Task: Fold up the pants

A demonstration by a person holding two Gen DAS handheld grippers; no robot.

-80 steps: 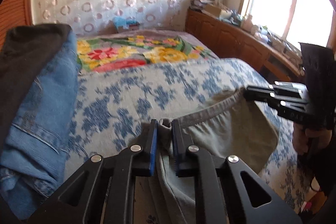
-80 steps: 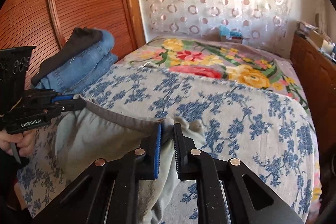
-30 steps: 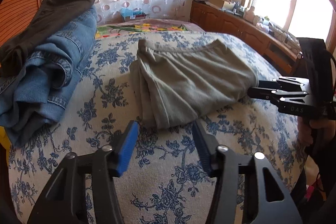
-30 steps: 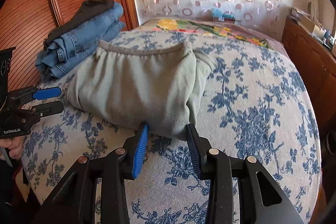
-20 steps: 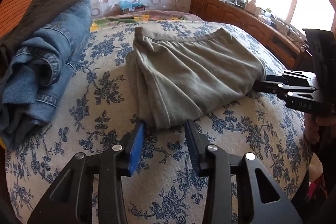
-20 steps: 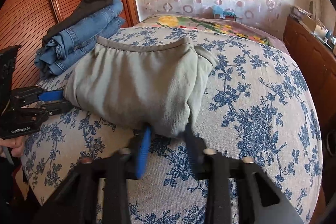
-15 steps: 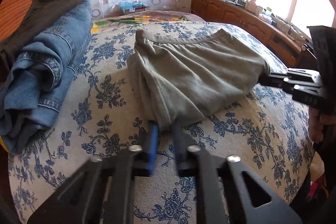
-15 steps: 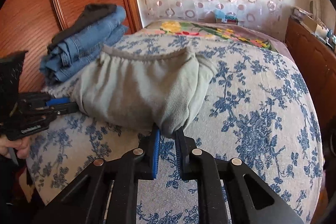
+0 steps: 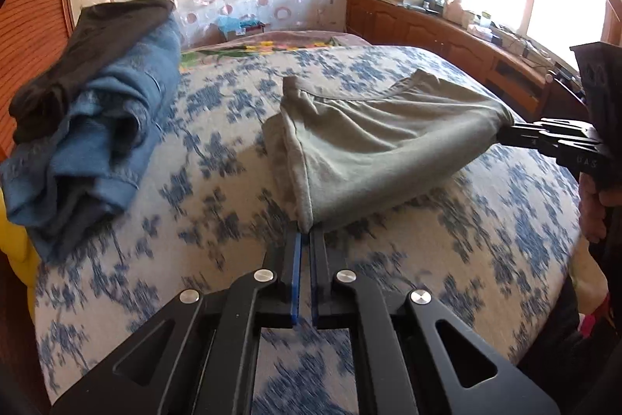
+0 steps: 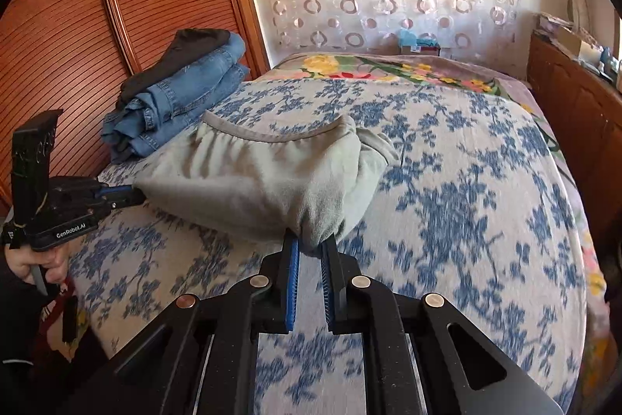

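Folded grey-green pants (image 9: 381, 146) (image 10: 256, 177) lie across the blue-flowered bed cover, waistband toward the far side. My left gripper (image 9: 305, 236) is shut on the near left corner of the fold. My right gripper (image 10: 309, 247) is shut on the near right corner, cloth bunched between its blue pads. Each gripper also shows in the other's view: the right gripper (image 9: 505, 133) at the pants' right end, the left gripper (image 10: 132, 195) at their left end. The near edge of the pants is lifted slightly off the cover.
A pile of folded blue jeans with a dark garment on top (image 9: 97, 119) (image 10: 179, 92) sits at the left by the wooden wardrobe (image 10: 77, 26). A flowered blanket (image 10: 388, 69) lies beyond. A wooden cabinet (image 9: 447, 37) runs under the window on the right. A hand (image 10: 35, 265) grips the left tool.
Both grippers went from open, just short of the pants' near edge, to shut on its two corners. The near edge has since been pulled up and toward me.
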